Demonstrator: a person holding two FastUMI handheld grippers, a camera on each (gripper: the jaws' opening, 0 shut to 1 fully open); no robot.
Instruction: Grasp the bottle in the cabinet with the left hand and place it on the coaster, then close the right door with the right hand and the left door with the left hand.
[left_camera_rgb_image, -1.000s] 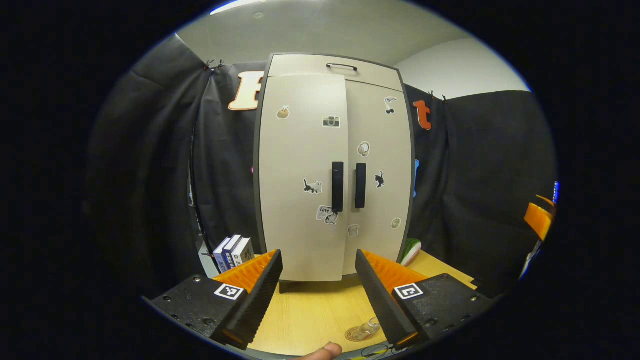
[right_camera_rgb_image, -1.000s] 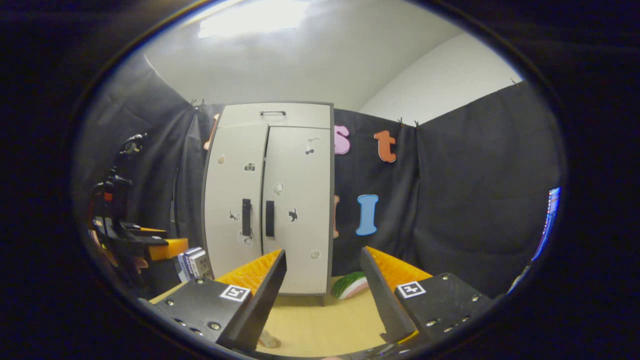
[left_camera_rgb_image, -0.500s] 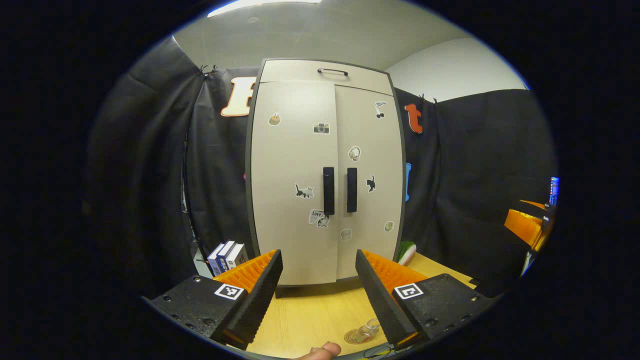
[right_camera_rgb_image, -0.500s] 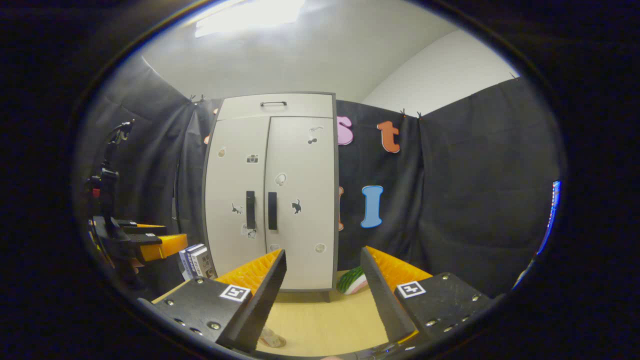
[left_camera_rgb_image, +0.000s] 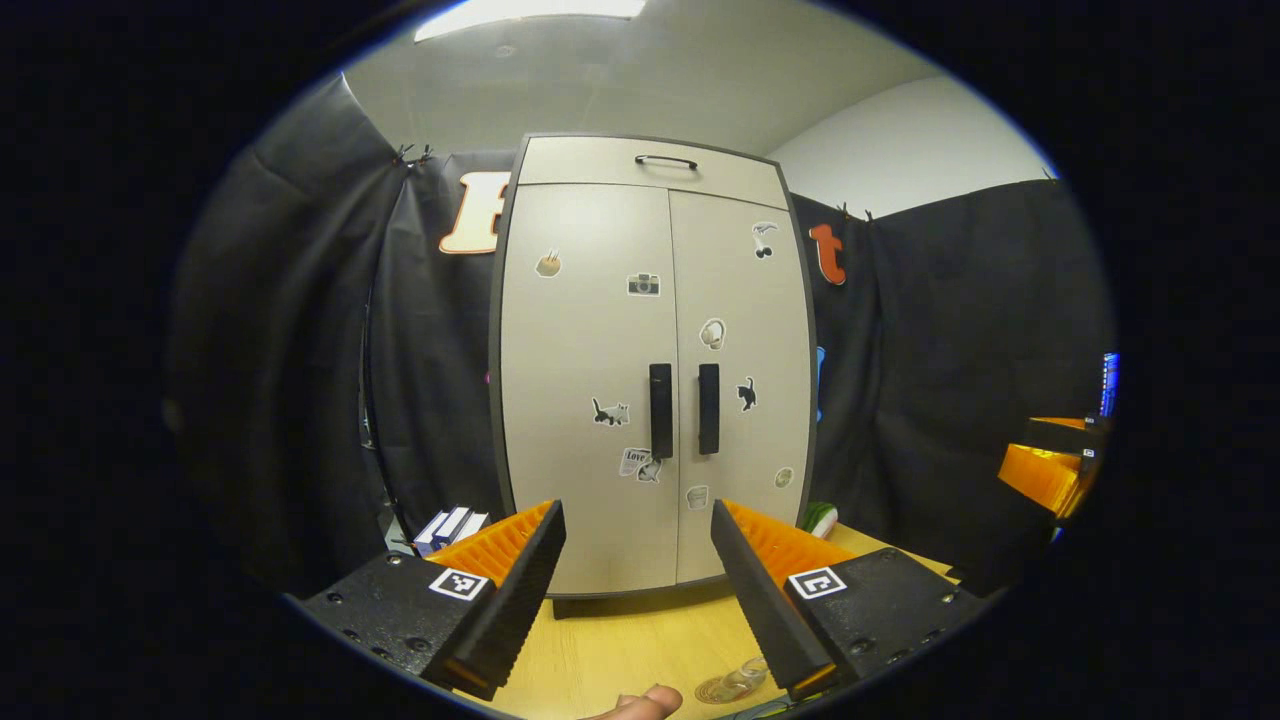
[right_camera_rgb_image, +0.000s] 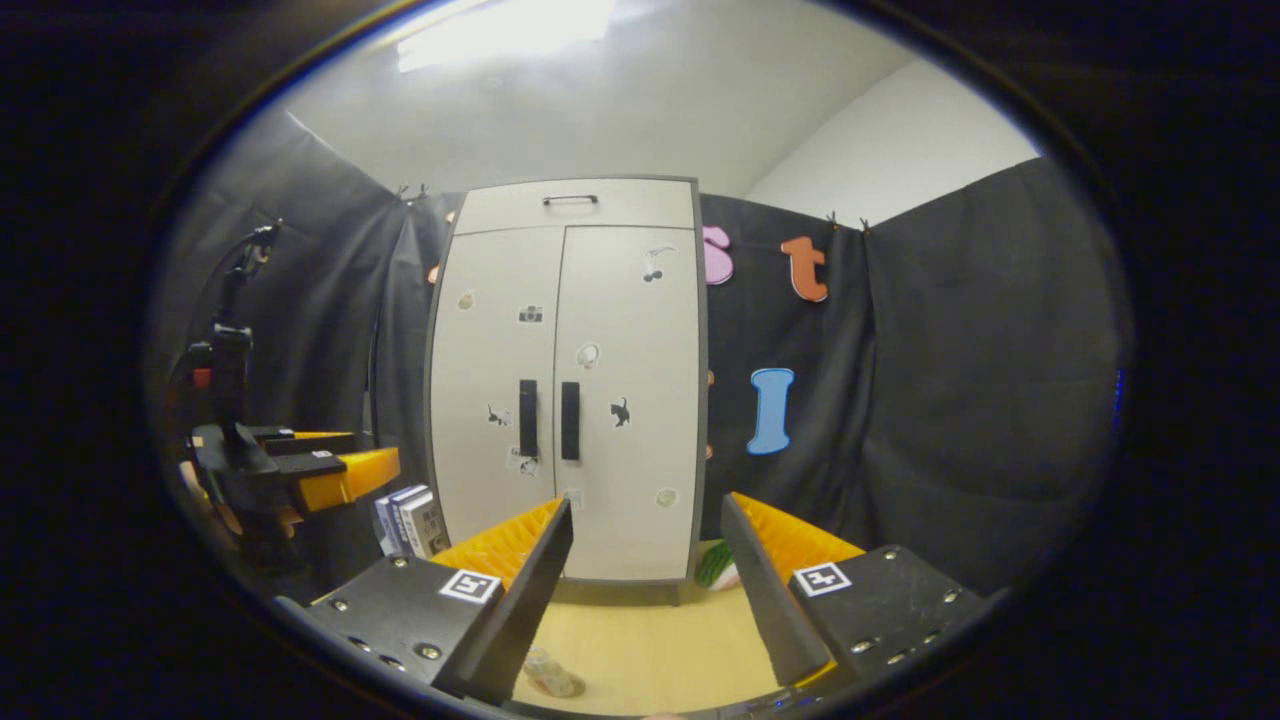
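Both tongs (left_camera_rgb_image: 638, 590) (right_camera_rgb_image: 648, 590) held level, spread, facing cabinet (left_camera_rgb_image: 650, 370).

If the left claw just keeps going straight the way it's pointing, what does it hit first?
Most likely the cabinet: the left claw, open and empty, points at the lower part of its closed doors, near the seam below the handles. Nothing shows between them above the table, though depth is hard to judge.

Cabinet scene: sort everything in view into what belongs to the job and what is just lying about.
Job:
cabinet, both doors shut
bottle on the coaster
left gripper, open
right gripper, open

Lying about:
books left of the cabinet
watermelon-slice toy at its right foot
table
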